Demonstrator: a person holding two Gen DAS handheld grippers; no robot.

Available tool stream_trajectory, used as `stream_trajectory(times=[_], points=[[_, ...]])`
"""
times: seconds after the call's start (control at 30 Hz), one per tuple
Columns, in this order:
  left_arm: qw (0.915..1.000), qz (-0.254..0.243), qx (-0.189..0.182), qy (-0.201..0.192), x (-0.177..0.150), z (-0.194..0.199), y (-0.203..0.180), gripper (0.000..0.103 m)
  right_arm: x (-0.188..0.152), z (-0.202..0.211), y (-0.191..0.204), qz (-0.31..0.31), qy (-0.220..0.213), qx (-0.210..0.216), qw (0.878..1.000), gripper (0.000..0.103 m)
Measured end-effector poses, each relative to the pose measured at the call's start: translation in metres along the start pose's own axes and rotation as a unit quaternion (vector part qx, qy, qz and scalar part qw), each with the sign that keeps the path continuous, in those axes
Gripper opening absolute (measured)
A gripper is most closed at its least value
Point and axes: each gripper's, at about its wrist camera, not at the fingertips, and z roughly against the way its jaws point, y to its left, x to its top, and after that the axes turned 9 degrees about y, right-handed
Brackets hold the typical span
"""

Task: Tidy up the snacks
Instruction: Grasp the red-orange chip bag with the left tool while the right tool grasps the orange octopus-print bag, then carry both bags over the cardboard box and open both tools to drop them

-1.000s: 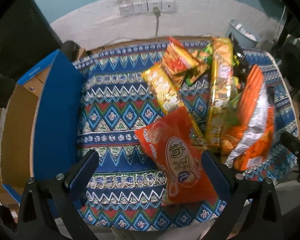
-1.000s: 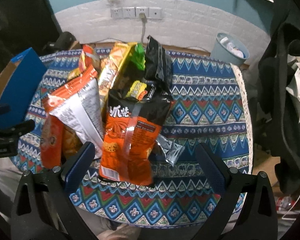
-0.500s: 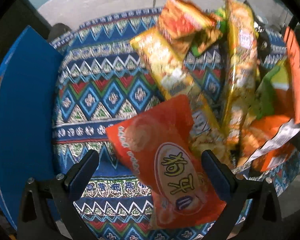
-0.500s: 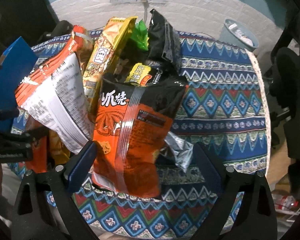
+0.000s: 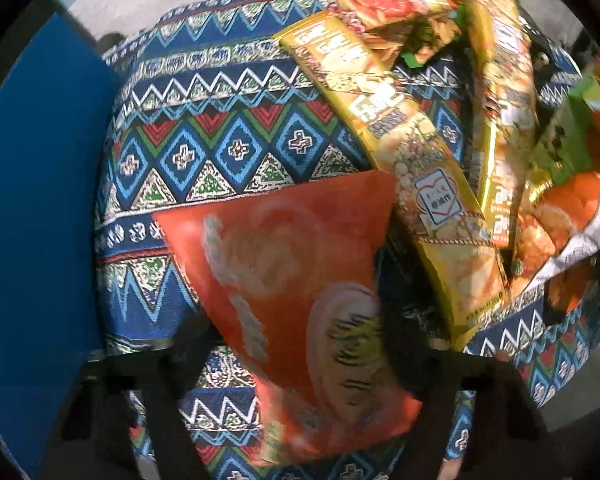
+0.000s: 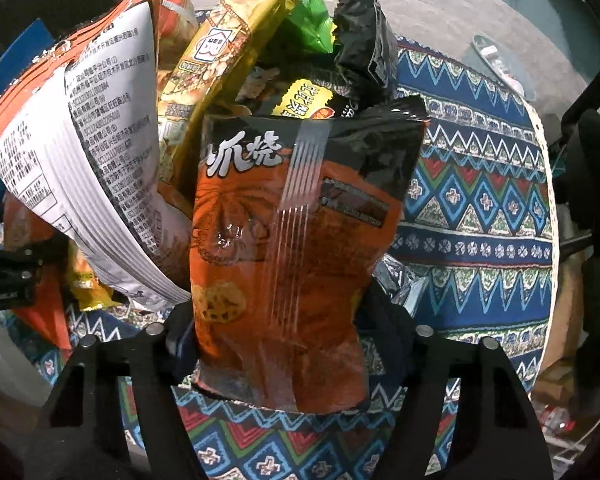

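While both hand-held grippers are closing, each has a snack bag between its jaws: the orange-red bag (image 5: 300,304) lies flat on the patterned cloth (image 5: 220,136) of the counter within the left hand-held gripper (image 5: 300,364), and the black-and-orange bag (image 6: 296,248) stands up out of the heap within the right hand-held gripper (image 6: 292,356). On the right the pads look to be meeting the bag's lower edges; on the left blur hides the pads, so contact cannot be told. Beyond the left gripper sprawl yellow packets (image 5: 404,152), and a blue box wall (image 5: 40,220) rises to its left; beside the right gripper leans a white-backed bag (image 6: 84,152). My worry is that these puffy, slick bags will squash or slide out of a low pinch, and that lifting the black-and-orange one will topple its leaning neighbours. Both grippers point steeply down at the counter.
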Motion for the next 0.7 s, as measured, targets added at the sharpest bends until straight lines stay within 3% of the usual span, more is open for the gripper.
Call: stream_trajectory(times=[0.03, 0.17, 0.47, 0.7], points=[[1.0000, -0.004, -0.002, 0.001, -0.002, 0.001, -0.003, 0.055, -0.001, 0.002, 0.000, 0.000, -0.002, -0.001, 1.000, 0.056], [0.9999, -0.008, -0.012, -0.003, -0.005, 0.004, -0.003, 0.045, -0.003, 0.014, -0.001, 0.000, -0.013, -0.002, 1.000, 0.048], [0.9979, -0.019, 0.003, -0.062, -0.028, 0.038, 0.002, 0.042, -0.009, 0.051, 0.002, -0.002, -0.045, -0.017, 0.999, 0.047], [0.9927, -0.033, 0.028, -0.112, -0.049, 0.087, 0.003, 0.042, -0.007, 0.086, 0.001, -0.002, -0.082, -0.035, 0.996, 0.047]])
